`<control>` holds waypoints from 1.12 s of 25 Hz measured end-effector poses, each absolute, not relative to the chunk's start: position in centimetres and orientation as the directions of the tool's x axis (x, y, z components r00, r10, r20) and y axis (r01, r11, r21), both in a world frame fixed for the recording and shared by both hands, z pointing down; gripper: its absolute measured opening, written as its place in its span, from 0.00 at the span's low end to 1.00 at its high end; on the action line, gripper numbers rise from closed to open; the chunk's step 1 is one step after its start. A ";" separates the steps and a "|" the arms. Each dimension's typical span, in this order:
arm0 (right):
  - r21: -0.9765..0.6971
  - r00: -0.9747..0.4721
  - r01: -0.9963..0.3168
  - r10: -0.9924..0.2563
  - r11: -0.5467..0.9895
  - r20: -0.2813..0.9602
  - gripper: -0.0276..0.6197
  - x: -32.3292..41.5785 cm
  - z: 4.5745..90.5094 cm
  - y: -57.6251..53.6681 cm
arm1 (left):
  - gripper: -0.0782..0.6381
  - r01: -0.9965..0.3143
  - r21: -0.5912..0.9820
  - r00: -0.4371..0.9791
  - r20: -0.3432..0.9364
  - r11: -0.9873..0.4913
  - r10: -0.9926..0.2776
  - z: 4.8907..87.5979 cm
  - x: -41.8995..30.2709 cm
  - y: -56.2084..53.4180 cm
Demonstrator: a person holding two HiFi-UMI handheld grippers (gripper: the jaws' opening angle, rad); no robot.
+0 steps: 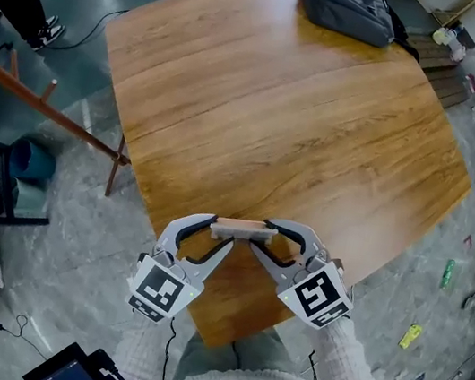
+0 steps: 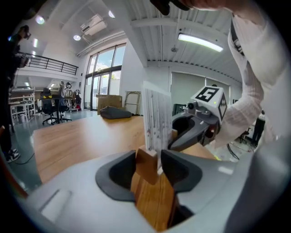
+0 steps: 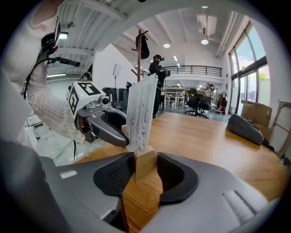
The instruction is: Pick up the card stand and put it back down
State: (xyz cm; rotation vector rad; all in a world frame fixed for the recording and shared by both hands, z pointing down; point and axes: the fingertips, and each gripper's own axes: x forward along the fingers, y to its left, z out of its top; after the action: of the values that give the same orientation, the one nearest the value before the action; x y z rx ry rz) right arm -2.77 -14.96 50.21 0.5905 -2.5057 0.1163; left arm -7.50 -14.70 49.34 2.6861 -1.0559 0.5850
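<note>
Head view shows the card stand [image 1: 241, 227] over the near edge of the table [image 1: 280, 101], each end of its wooden base clamped between the fingers of the left gripper [image 1: 211, 226] and right gripper [image 1: 272, 233]. This is likely the put-down step: contact with the table is unclear, so seat it flat, then release both ends together.

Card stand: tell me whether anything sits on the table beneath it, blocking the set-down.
Nothing visible does. The left gripper and right gripper clamp the ends of the card stand, and the table beneath it shows bare wood. A grey bag lies far off at the opposite edge.
</note>
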 end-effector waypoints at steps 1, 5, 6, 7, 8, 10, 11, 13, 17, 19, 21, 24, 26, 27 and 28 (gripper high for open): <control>0.035 -0.747 -0.438 -0.385 0.898 0.542 0.29 -2.8 50.7 -14.9 | 0.36 -0.687 0.043 0.668 0.433 -0.726 -0.606 49.8 -7.5 -14.7; 0.031 -0.735 -0.442 -0.381 0.897 0.560 0.29 -2.7 52.5 -14.6 | 0.36 -0.683 0.049 0.664 0.456 -0.729 -0.592 51.7 -7.4 -14.4; 0.034 -0.731 -0.440 -0.380 0.897 0.566 0.29 -2.7 53.0 -14.5 | 0.36 -0.682 0.051 0.664 0.461 -0.730 -0.589 52.1 -7.4 -14.3; 0.036 -0.728 -0.438 -0.378 0.898 0.572 0.29 -2.8 53.4 -14.5 | 0.36 -0.681 0.055 0.665 0.465 -0.730 -0.585 52.6 -7.4 -14.3; 0.036 -0.727 -0.434 -0.373 0.900 0.577 0.29 -2.8 53.8 -14.4 | 0.36 -0.680 0.060 0.666 0.468 -0.731 -0.581 53.0 -7.5 -14.2; 0.037 -0.727 -0.424 -0.364 0.905 0.583 0.29 -3.0 54.5 -14.2 | 0.36 -0.680 0.070 0.666 0.474 -0.730 -0.576 53.7 -7.6 -14.0; 0.041 -0.725 -0.420 -0.362 0.907 0.586 0.29 -3.0 54.7 -14.1 | 0.36 -0.680 0.075 0.666 0.477 -0.729 -0.573 54.0 -7.6 -13.9; 0.049 -0.717 -0.418 -0.362 0.907 0.595 0.29 -3.1 55.1 -14.0 | 0.36 -0.679 0.080 0.666 0.483 -0.729 -0.568 54.4 -7.6 -13.8; 0.033 -0.718 -0.425 -0.359 0.905 0.597 0.29 -3.0 55.9 -14.0 | 0.36 -0.676 0.060 0.661 0.490 -0.734 -0.569 55.0 -7.6 -13.8; 0.006 -0.721 -0.436 -0.353 0.900 0.596 0.29 -2.9 56.2 -13.9 | 0.36 -0.675 0.050 0.657 0.494 -0.736 -0.569 55.1 -7.5 -13.7; -0.013 -0.726 -0.447 -0.353 0.895 0.590 0.29 -2.8 56.3 -13.9 | 0.36 -0.676 0.041 0.651 0.502 -0.736 -0.570 55.2 -7.5 -13.8; -0.019 -0.728 -0.450 -0.355 0.893 0.586 0.29 -2.8 56.4 -13.9 | 0.36 -0.676 0.038 0.649 0.504 -0.736 -0.570 55.2 -7.5 -13.8; -0.026 -0.730 -0.453 -0.353 0.891 0.586 0.29 -2.8 56.4 -13.9 | 0.36 -0.677 0.044 0.650 0.504 -0.735 -0.569 55.2 -7.4 -13.7; -0.032 -0.730 -0.456 -0.353 0.890 0.585 0.30 -2.8 56.4 -13.9 | 0.36 -0.677 0.048 0.651 0.504 -0.734 -0.567 55.2 -7.3 -13.7; -0.037 -0.731 -0.459 -0.354 0.888 0.583 0.30 -2.8 56.4 -13.9 | 0.36 -0.677 0.051 0.652 0.503 -0.734 -0.567 55.2 -7.3 -13.7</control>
State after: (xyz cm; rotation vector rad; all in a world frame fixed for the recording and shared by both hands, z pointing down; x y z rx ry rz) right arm -2.76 -13.90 56.42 0.5843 -2.4657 0.2389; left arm -7.27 -13.75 55.19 2.6367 -1.0099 0.6843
